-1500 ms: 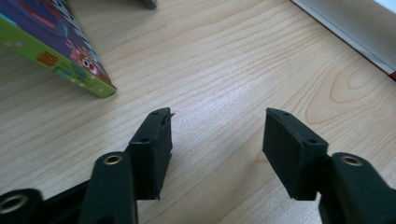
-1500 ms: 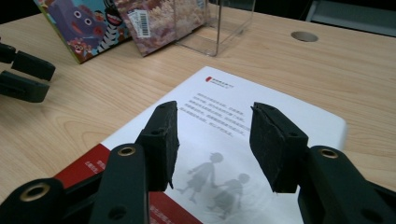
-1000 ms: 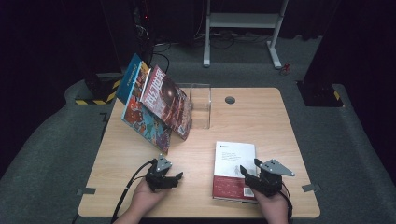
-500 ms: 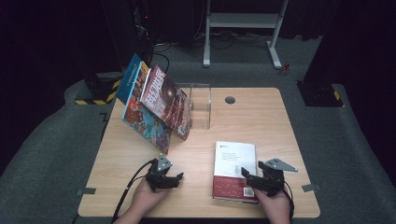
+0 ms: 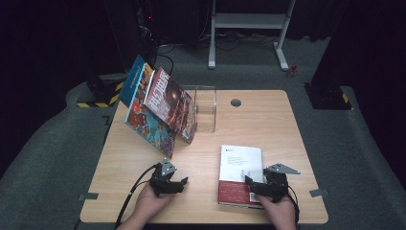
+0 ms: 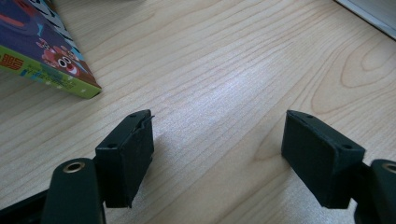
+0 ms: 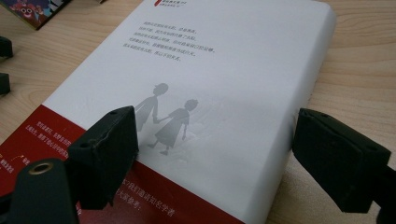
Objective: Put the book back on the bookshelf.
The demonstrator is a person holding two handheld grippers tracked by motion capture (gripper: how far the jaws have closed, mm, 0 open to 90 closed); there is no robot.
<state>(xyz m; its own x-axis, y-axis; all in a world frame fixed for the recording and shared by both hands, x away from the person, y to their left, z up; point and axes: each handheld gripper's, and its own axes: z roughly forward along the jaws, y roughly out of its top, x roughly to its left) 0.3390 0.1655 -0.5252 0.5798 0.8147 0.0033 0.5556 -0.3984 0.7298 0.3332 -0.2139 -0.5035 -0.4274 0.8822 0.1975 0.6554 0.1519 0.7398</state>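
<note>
Since a second ago our right gripper has slid lower in the frame along the book, which lies flat at the lower right of the counter. Its fingers are open astride the book's edge, so a grasp seems near. Our left gripper rests open at lower left, holding nothing.

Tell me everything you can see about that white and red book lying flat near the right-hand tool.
The book lies flat and closed on the wooden table. Its cover looks smooth: white above with small lines of print, a grey silhouette of two figures holding hands in the middle, and a red band nearest the person. The right tool hangs open over that near end, one jaw above the cover, the other past the book's edge. Whether they touch it is unclear.
</note>
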